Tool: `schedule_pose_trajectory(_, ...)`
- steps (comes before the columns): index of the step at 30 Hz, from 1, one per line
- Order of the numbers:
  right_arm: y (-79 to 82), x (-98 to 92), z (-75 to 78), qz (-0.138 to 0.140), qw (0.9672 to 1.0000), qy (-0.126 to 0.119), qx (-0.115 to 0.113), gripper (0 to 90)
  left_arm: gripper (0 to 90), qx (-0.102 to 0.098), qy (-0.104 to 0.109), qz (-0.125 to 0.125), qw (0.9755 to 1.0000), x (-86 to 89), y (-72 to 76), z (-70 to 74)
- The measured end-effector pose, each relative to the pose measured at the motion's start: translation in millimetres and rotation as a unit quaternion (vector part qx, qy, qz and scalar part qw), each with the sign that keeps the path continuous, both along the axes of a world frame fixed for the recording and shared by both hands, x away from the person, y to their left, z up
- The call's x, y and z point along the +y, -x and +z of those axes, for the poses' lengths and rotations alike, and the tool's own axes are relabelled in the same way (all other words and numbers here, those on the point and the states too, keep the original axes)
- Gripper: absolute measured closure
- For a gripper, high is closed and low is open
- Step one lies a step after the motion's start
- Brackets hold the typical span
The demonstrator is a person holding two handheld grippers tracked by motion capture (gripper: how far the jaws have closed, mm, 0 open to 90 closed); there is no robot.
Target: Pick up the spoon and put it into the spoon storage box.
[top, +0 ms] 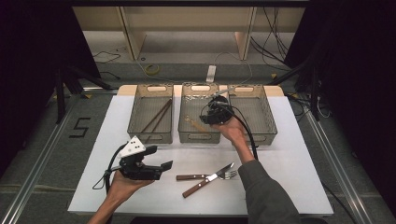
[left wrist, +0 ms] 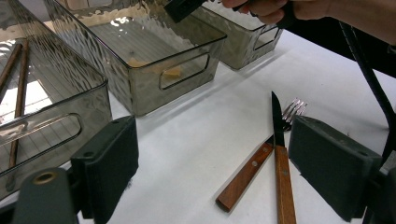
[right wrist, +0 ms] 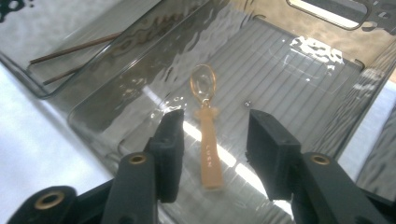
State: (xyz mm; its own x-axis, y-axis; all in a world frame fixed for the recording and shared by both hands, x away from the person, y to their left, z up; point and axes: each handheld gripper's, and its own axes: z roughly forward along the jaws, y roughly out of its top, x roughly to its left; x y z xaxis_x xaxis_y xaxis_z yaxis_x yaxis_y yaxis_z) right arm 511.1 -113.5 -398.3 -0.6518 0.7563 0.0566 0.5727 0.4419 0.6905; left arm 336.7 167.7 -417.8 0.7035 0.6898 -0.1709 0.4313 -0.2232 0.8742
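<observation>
The spoon (right wrist: 207, 140), pale with a thin ring-shaped bowl, lies flat on the floor of the middle bin (top: 184, 122). The right gripper (right wrist: 215, 149) hangs just above it, jaws apart with the spoon's handle seen between them and neither pad pressing on it. This looks like the release step of a sorting job: the spoon seems to have been set into its bin and let go.

The left bin (top: 135, 122) holds a pair of chopsticks (top: 156, 116); the right bin (top: 268, 119) looks bare. On the white table (top: 289, 168) in front of the bins, a knife (left wrist: 281, 163) and a fork (left wrist: 254, 163) with wooden handles lie crossed, the knife on top, the two touching.

The left gripper (top: 159, 168) rests low over the table, just left of that pair, jaws wide apart and holding nothing.

The likely next move is to lift the right gripper straight up out of the middle bin, clear of its walls, and bring a gripper to the crossed knife and fork. Taking the knife first, by its handle, would avoid dragging the fork along.
</observation>
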Motion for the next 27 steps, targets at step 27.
schedule_pose_trajectory(27,89.3,-50.6,22.5,0.055,0.9955,-0.057,-0.053,36.7,15.5,0.021,-0.013,-0.01,0.9996,-3.9,-0.9,-2.2)
